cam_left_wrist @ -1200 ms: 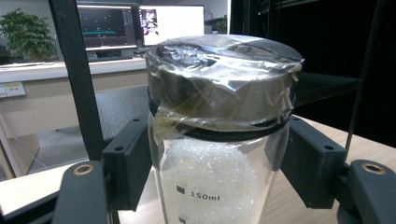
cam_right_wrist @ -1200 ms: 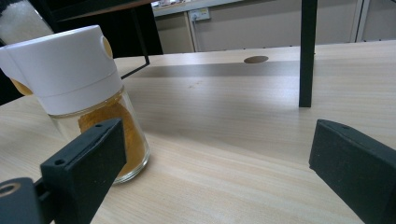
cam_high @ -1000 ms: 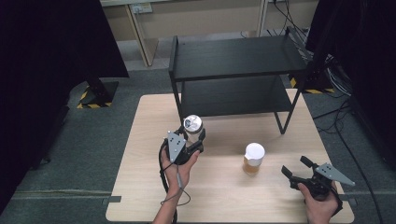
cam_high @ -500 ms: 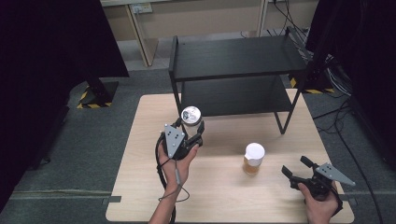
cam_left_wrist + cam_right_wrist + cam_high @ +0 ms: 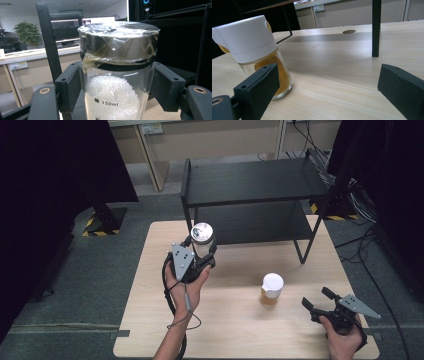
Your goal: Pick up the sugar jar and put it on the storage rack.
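1. Since the earlier frame, the left gripper point(image 5: 200, 254) has lifted the glass jar point(image 5: 202, 240) off the table point(image 5: 150, 320). The jar now hangs in front of the black shelf unit point(image 5: 250, 185), below its top board. The right gripper point(image 5: 320, 302) has not moved.
2. The left gripper's jaws are clamped on the jar's glass wall just under the lid point(image 5: 117, 40). The jar is upright, with white granules point(image 5: 110, 95) inside. The glass is smooth and the lid is wrapped in loose film, so I think a tilt or a jerk could let it slip down through the pads.
3. Shelf risk: the jar sits close to the near left post point(image 5: 186, 195). If it keeps rising or pushes forward, the lid may clip the top board's edge and twist in the grip.
4. The spice jar point(image 5: 271, 290), with its white cap and orange powder, stands on the table right of centre.
5. The right gripper's jaws are spread apart and hold nothing, low by the table's right edge, with the spice jar near one pad. A careless sweep could tip it.
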The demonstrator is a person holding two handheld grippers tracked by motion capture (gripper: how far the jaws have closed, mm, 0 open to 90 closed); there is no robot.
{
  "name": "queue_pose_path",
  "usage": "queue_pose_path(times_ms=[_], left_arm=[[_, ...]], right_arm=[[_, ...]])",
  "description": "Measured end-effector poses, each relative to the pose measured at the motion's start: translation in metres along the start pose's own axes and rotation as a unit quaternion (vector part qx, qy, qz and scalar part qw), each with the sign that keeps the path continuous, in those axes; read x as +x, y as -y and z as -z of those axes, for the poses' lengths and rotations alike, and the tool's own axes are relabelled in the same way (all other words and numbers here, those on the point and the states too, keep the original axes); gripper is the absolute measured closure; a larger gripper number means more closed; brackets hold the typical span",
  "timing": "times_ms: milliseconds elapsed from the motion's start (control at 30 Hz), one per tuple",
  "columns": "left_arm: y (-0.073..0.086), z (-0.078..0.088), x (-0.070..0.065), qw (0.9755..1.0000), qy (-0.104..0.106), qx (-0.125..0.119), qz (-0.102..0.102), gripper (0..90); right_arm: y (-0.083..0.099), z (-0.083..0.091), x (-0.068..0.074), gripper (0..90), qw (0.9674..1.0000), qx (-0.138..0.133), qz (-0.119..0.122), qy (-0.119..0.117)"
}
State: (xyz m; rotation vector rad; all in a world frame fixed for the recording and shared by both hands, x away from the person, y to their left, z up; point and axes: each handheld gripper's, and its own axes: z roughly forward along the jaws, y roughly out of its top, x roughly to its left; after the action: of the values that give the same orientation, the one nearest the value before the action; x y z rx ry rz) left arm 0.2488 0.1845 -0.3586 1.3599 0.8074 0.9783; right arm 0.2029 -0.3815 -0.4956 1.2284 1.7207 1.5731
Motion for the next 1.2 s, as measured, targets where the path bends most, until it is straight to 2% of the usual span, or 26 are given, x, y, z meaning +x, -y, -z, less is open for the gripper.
queue_pose_path(times_ms=[467,700,1033,1200], left_arm=[[-0.018,-0.008,0.000,0.9999,-0.005,-0.014,0.004,30.9],[-0.025,-0.010,0.002,0.9998,-0.005,-0.014,0.013,30.9],[-0.035,-0.013,0.002,0.9997,-0.012,-0.016,0.012,30.9],[-0.042,-0.017,0.005,0.9995,-0.012,-0.017,0.021,30.9]], right_arm=[[0.000,0.000,-0.001,4.2,1.0000,-0.001,-0.005,0.000],[0.000,0.000,-0.001,4.3,1.0000,0.000,-0.005,0.000],[0.000,0.000,-0.001,4.3,1.0000,0.000,-0.004,-0.001],[0.000,0.000,-0.002,4.3,1.0000,0.001,-0.006,-0.002]])
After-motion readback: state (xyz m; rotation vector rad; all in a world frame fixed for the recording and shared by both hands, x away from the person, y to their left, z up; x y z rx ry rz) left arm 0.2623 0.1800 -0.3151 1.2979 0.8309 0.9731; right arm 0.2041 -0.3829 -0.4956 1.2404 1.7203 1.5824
